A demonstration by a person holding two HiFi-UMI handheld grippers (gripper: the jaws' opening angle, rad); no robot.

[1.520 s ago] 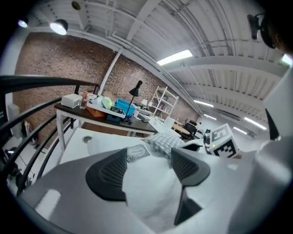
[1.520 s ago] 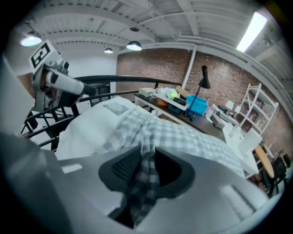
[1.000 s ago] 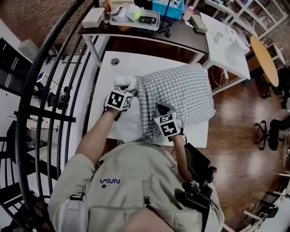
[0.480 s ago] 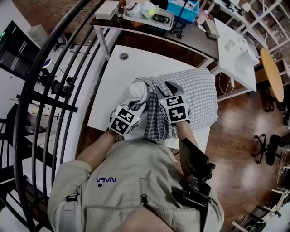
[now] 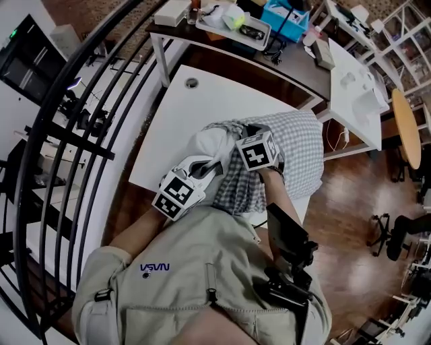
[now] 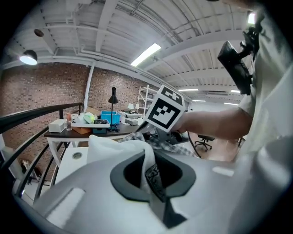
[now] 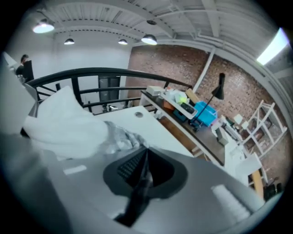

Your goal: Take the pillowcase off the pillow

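The checked pillowcase (image 5: 296,145) is bunched over the right part of the pillow (image 5: 201,144), whose white left end is bare. Both lie on the white bench (image 5: 178,111), toward its near edge. The left tool (image 6: 150,160) is clenched on a fold of the bare pillow, and the right tool (image 7: 144,153) on the pillowcase's gathered rim just beside it. Both pairs of jaws have just been closing. Behind stands a dark bench (image 5: 296,64) carrying a tray (image 5: 236,17) and a blue box (image 5: 291,13).
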